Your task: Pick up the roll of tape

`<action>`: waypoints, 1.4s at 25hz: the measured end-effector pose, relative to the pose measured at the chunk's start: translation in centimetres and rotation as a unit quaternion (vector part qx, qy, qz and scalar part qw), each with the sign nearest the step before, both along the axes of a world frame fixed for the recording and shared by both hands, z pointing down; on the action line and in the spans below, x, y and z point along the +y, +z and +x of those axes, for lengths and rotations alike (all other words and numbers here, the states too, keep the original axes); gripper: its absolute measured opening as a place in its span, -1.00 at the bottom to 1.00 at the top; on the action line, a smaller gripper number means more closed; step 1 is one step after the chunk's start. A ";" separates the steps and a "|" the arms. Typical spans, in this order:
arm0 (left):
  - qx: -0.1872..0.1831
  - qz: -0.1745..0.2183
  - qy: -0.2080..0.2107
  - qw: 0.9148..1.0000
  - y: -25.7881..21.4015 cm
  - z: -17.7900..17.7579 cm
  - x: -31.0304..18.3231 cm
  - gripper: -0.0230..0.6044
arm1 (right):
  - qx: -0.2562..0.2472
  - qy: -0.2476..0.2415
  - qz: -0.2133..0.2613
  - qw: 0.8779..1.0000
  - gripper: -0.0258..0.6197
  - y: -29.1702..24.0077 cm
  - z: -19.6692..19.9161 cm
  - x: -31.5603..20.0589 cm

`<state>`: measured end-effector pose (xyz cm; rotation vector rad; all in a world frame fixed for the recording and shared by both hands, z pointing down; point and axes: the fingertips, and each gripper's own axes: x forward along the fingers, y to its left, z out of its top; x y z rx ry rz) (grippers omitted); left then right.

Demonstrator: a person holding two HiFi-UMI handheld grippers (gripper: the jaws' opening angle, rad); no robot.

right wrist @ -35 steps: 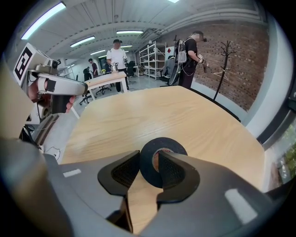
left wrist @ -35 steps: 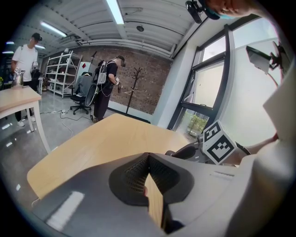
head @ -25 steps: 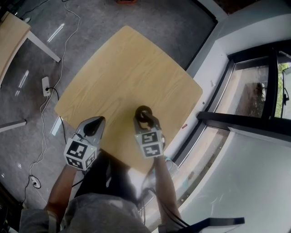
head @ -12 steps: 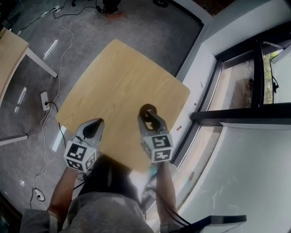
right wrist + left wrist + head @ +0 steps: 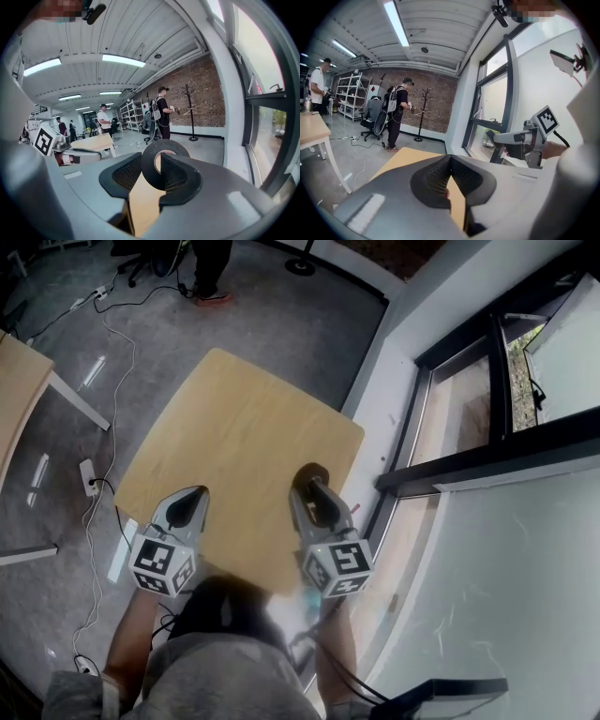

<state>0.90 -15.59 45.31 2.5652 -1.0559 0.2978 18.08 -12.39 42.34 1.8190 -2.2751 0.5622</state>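
Bright, even daylight; fisheye-warped, dark-vignetted edges

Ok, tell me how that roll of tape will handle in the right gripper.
Probably stiff: the roll of tape looks round, unsquashed, between the right gripper's pads. Likely light, being a slim ring with an open core. Set down on edge, it could roll.

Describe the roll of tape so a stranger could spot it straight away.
Find the square wooden table. Over its right side, the right gripper clamps a black ring, which is the roll of tape. The left gripper beside it holds nothing.
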 end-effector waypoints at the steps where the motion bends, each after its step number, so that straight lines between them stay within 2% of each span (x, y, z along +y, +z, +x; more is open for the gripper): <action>1: 0.002 0.004 0.002 1.000 -0.5 0.2 0.2 -0.93 | 0.001 0.005 0.013 1.000 -0.49 -0.9 0.2 0.4; 8: 0.015 0.031 0.013 0.999 -4.2 1.4 1.5 -0.93 | -0.009 0.029 0.064 0.997 -0.48 -5.3 1.1 3.3; 19: 0.046 0.086 0.029 0.995 -9.8 2.8 2.1 -0.93 | -0.009 0.041 0.100 0.994 -0.48 -8.2 0.9 6.8; 26: 0.046 0.118 0.044 0.991 -12.2 3.9 3.1 -0.93 | -0.008 0.057 0.130 0.990 -0.48 -10.2 0.9 8.8; 35: 0.058 0.155 0.058 0.985 -15.0 4.6 4.2 -0.93 | -0.010 0.057 0.145 0.988 -0.48 -11.5 0.5 10.2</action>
